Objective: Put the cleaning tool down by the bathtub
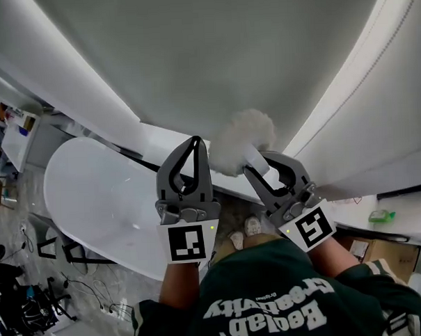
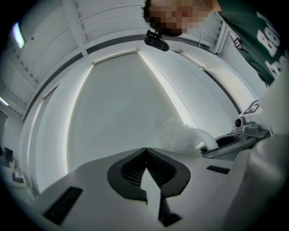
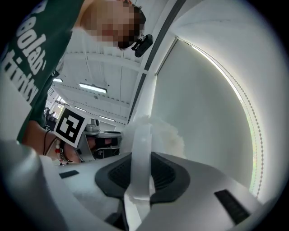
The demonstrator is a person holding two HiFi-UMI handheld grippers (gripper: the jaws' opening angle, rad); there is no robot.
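Fluffy white cleaning tool (image 1: 245, 140), judged light and soft; its flat handle (image 3: 141, 149) is clamped in right gripper (image 3: 139, 175) jaws. Left gripper (image 2: 145, 153) jaws are closed, empty.

A dark green sweatshirt (image 1: 292, 292) with white lettering fills the bottom of the head view. Above it a pair of pale shoes (image 1: 244, 229) stands on the speckled floor (image 1: 18, 228). Black cables (image 1: 83, 291) trail across that floor at lower left. At the right a small green bottle (image 1: 382, 216) lies on a white ledge, with a cardboard box (image 1: 385, 254) below it. A long ceiling lamp (image 3: 92, 87) glows overhead.
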